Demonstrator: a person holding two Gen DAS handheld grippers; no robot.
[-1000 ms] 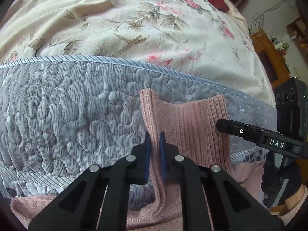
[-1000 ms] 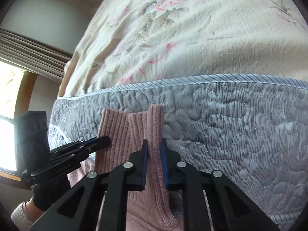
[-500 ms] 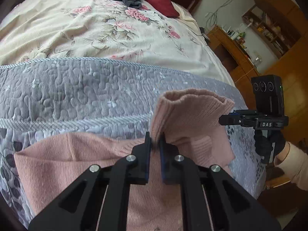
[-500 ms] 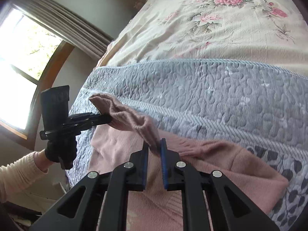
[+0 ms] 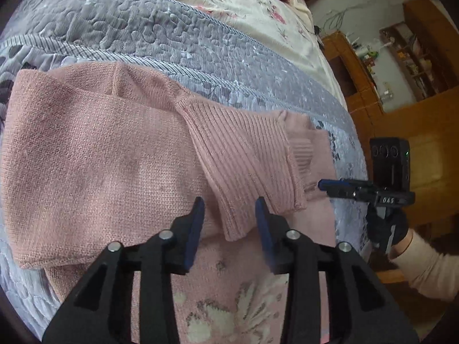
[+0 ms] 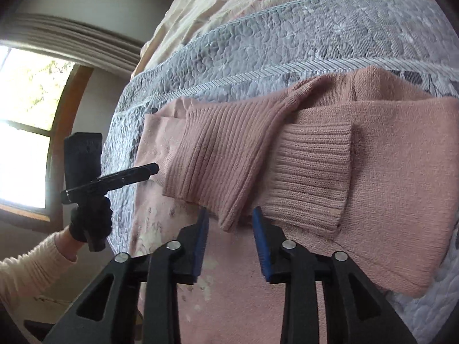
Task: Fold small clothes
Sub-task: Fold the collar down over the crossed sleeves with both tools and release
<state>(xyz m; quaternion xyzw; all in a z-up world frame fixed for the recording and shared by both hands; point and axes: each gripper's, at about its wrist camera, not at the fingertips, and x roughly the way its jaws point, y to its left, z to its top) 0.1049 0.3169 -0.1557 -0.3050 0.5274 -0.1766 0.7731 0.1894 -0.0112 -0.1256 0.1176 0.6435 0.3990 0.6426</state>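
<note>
Right wrist: second ribbed cuff (image 6: pixel 312 172) on sweater (image 5: pixel 94 154); both claws spread (image 5: pixel 229 215) (image 6: pixel 229 223).

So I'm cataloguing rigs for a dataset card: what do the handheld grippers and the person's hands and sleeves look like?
The left gripper and the right gripper match: black angular linkage arms with silver rivets and blue finger pads. The right gripper's side view shows white "DAS" lettering and a black camera block with a green light. Both hands wear black gloves and cream knit sleeves.
</note>
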